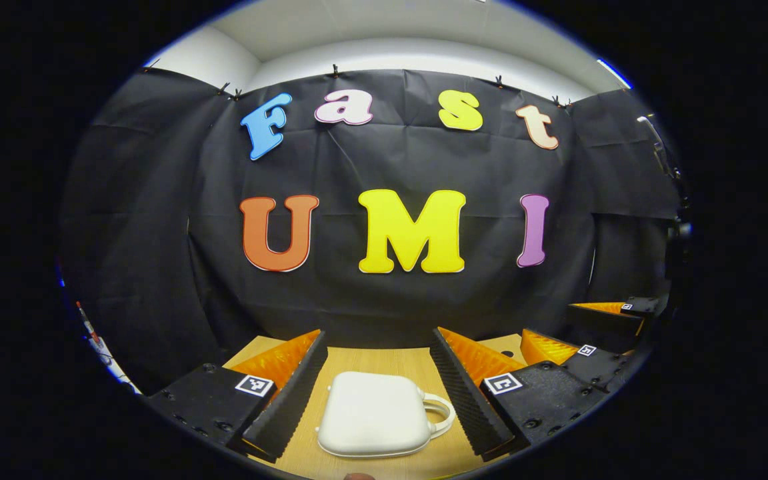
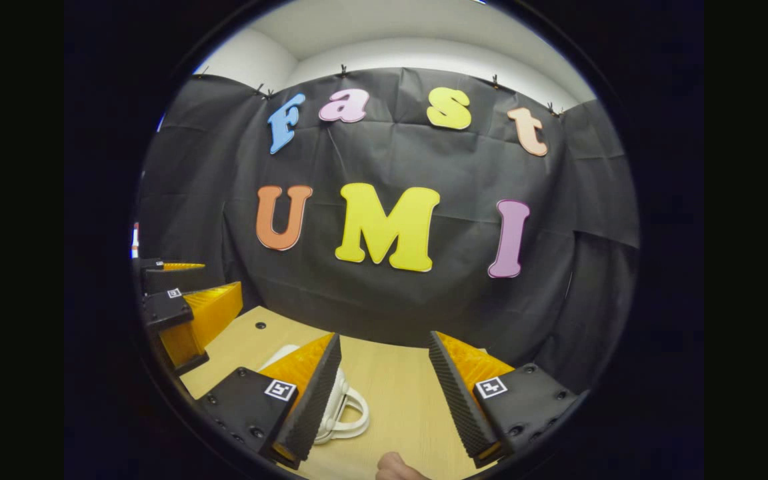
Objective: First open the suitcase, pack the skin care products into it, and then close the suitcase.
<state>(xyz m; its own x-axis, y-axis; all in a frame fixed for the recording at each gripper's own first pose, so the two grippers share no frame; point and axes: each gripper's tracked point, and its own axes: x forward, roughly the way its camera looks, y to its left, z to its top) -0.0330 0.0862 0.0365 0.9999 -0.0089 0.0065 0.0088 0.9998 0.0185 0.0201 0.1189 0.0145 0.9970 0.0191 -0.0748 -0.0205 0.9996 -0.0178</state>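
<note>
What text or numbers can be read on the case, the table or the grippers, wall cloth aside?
White suitcase: plain shell, no text shows.
Left gripper: a square marker on each finger, a black-and-white code pattern, no words or numbers.
Right gripper: the same kind of square marker, pattern only.
Wooden table: no text.
So nothing here can be quoted.

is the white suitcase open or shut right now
Shut. The white suitcase lies flat on the wooden table with its lid down, handle to one side; the left claw is open, not touching it.
</note>
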